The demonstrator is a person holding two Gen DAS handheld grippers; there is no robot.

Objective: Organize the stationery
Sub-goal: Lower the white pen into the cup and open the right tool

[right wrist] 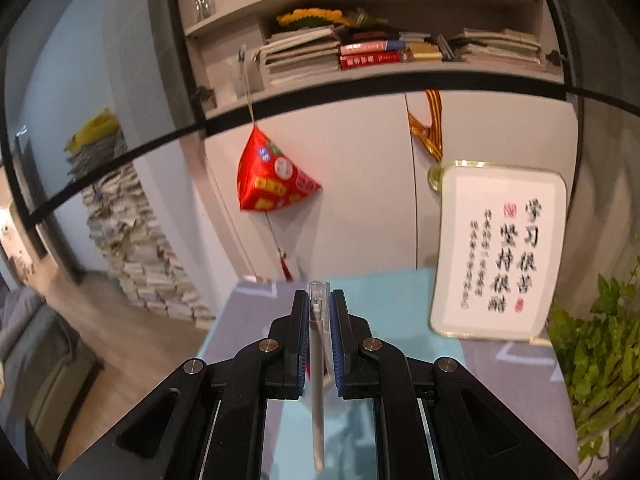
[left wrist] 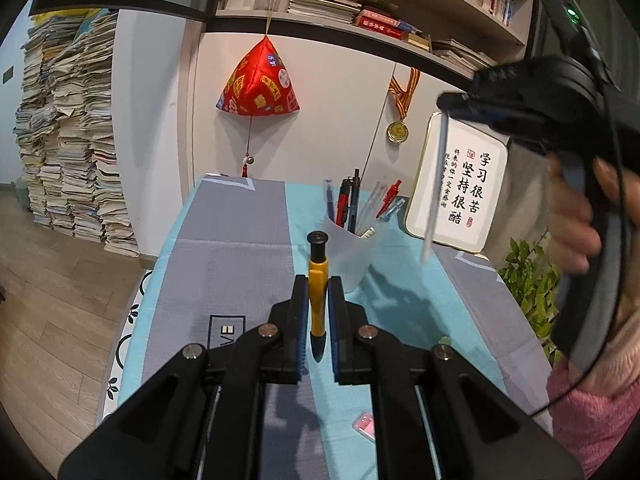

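My left hand-held gripper is clamping a yellow pen upright between its blue pads, above the blue-and-grey desk and just short of the translucent pen cup that is holding red, blue and clear pens. My right hand-held gripper is pinching a clear-capped grey pen, hanging point-down over the desk. I am reading 学习很苦 坚持很酷 on the framed calligraphy board behind the cup; its smaller writing is too fine to read.

I see even indoor light and soft shadows on the tablecloth beside the pen cup. My right view blurs around the framed calligraphy; fisheye edges bend and darken.
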